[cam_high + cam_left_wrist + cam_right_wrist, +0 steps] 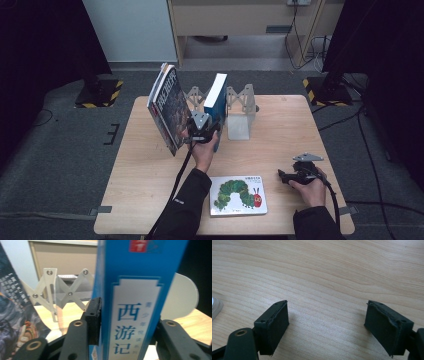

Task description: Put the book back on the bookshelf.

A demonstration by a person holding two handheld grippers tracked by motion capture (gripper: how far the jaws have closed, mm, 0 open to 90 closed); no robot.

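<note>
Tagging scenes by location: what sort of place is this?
Probably a lab or data-recording room, not a home: a lone wooden table on grey carpet, black stands with hazard-striped bases at its corners, cables along the floor.

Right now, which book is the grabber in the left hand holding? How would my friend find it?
Look at the white zigzag book rack at the back of the wooden table. The blue book stands upright there, pinched by the left gripper. Unlike the dark leaning book beside it, its spine is bright blue.

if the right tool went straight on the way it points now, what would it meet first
Probably the bare wooden table: the right tool, open with nothing between its pads, points low across it. Depth is unclear.
</note>
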